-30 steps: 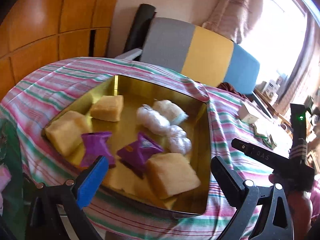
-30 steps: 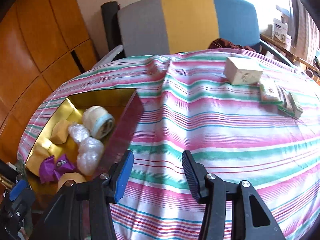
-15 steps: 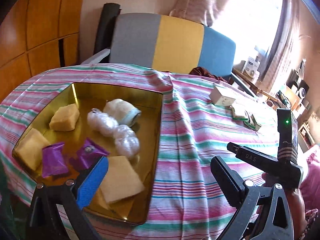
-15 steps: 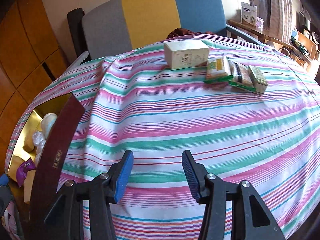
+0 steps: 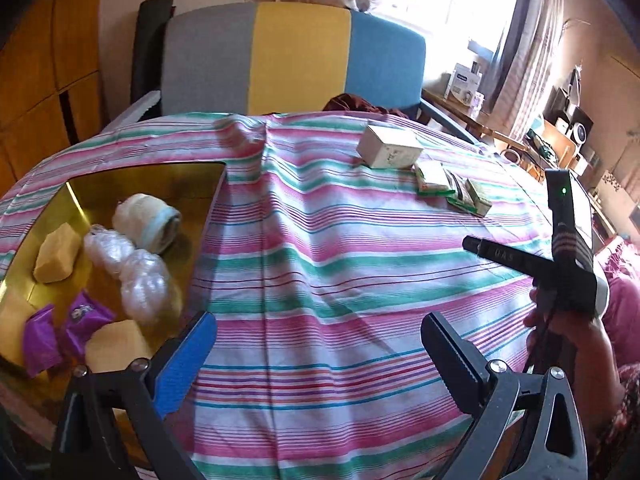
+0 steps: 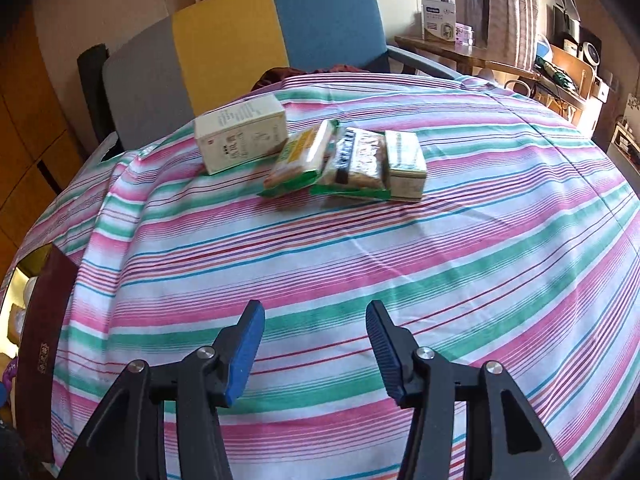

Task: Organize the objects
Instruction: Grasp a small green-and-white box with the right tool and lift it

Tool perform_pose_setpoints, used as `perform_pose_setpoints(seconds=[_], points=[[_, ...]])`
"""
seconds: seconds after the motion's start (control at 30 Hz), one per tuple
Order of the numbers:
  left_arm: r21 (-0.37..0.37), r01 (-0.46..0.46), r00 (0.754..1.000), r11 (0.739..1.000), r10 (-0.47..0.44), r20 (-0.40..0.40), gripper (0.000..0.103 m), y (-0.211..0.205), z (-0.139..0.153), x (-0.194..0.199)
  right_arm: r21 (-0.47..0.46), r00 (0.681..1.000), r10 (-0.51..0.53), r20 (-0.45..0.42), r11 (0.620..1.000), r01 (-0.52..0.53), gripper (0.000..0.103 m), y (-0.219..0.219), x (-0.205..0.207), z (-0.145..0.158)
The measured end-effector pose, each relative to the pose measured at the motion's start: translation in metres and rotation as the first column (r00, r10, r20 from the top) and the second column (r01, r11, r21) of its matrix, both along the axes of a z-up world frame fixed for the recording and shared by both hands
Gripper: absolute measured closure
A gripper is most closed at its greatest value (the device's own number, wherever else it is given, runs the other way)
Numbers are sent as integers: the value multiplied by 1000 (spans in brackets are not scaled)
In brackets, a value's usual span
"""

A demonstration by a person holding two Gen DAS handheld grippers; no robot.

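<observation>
A room with orange wood panels, a bright curtained window and a chair [image 5: 296, 56] in grey, yellow and blue panels stands behind the surface [image 6: 400, 248], which is draped in a pink, green and white striped cloth.

In the left wrist view a gold tin [image 5: 160, 178] sits at 9 o'clock. It holds three yellow blocks [image 5: 56, 258], a white roll [image 5: 146, 222], clear wrapped balls [image 5: 140, 276] and two purple packets [image 5: 86, 322]; their print is too small to read. The tin's dark red wall carries a small gold emblem, seen at the left edge of the right wrist view.

Toward 12 o'clock in the right wrist view lies a row: a white box [image 6: 242, 138] with blurred dark print, touching a green and yellow packet [image 6: 300, 160], then a clear snack pack [image 6: 358, 162], then a small cream tin [image 6: 404, 164].

The left gripper [image 5: 316, 354] is spread wide over bare cloth, grasping nothing. The right gripper [image 6: 314, 350] has its jaws opening, nothing between them; its body in the left wrist view shows lettering like "DAS", with a hand [image 5: 576, 332] on the handle.
</observation>
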State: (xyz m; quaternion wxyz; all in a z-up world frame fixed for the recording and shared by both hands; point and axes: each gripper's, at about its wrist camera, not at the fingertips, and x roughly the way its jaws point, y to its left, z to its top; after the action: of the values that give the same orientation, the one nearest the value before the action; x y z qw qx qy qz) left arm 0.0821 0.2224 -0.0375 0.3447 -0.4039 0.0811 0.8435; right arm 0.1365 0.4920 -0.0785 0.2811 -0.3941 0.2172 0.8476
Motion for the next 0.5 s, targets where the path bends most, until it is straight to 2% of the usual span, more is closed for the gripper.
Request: perform_pose_setpoints(seconds=[0.13, 0.3, 0.43, 0.5], points=[[-17, 13, 1000, 1000, -12, 25, 0, 14, -7, -1, 1, 996, -88, -31, 996, 88, 39, 47, 7, 5], [-33, 32, 999, 999, -31, 27, 0, 30, -11, 1, -1, 985, -147, -94, 989, 148, 39, 100, 2, 20], [-44, 47, 999, 998, -46, 26, 0, 41, -12, 1, -70, 976, -166, -138, 985, 158, 39, 129, -15, 16], [-49, 48, 998, 998, -47, 31, 0, 46, -13, -1, -106, 977, -164, -132, 983, 151, 39, 139, -26, 9]])
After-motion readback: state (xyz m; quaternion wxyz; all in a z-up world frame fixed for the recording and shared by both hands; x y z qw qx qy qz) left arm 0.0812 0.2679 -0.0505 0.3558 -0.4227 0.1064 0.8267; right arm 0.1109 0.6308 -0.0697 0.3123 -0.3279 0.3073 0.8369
